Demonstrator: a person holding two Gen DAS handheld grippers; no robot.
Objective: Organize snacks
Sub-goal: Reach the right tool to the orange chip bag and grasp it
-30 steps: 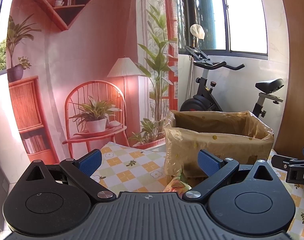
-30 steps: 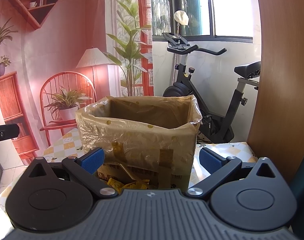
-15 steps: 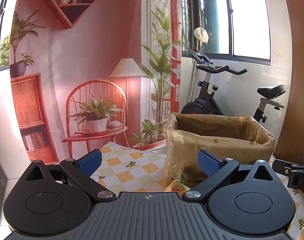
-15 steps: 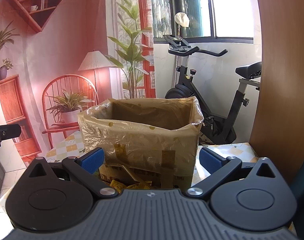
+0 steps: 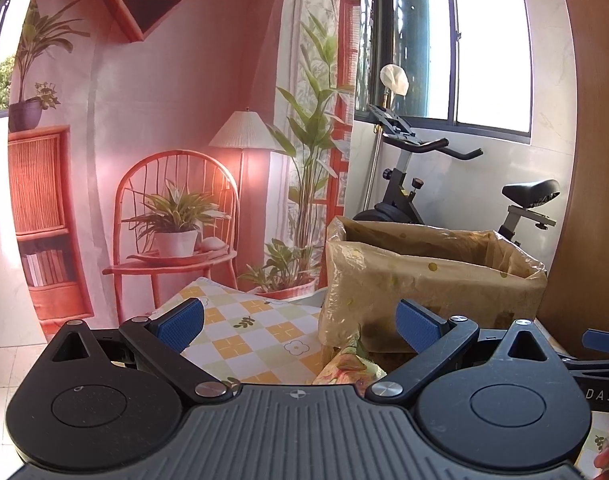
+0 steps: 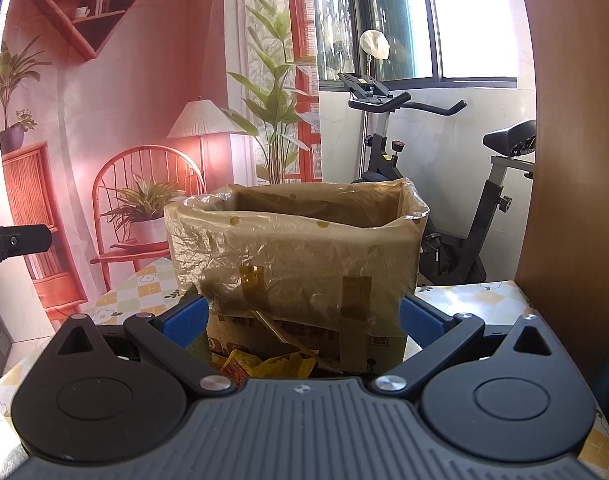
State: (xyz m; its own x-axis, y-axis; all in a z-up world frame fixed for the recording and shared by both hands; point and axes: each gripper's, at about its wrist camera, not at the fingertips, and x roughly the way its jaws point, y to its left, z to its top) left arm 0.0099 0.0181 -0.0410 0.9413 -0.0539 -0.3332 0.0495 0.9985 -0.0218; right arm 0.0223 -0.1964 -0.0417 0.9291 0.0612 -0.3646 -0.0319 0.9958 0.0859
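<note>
Left wrist view: my left gripper point(image 5: 300, 320) gapes wide, empty, over the checked tablecloth point(image 5: 244, 332); "DAS" shows on my right gripper point(image 5: 600, 364). It too spreads wide, level, holding nothing, facing the lined cardboard box point(image 6: 296, 256), yellow snack packets point(image 6: 264, 364) below.

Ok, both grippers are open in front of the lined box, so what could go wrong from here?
The plastic liner hangs loose and crinkled over the box's front, so a finger of the right gripper could snag it. The yellow snack packets lie low against the box, partly hidden by the gripper body, so a grab may miss. The left gripper sits close beside the right one, whose tip shows at its view's edge; they may collide.
</note>
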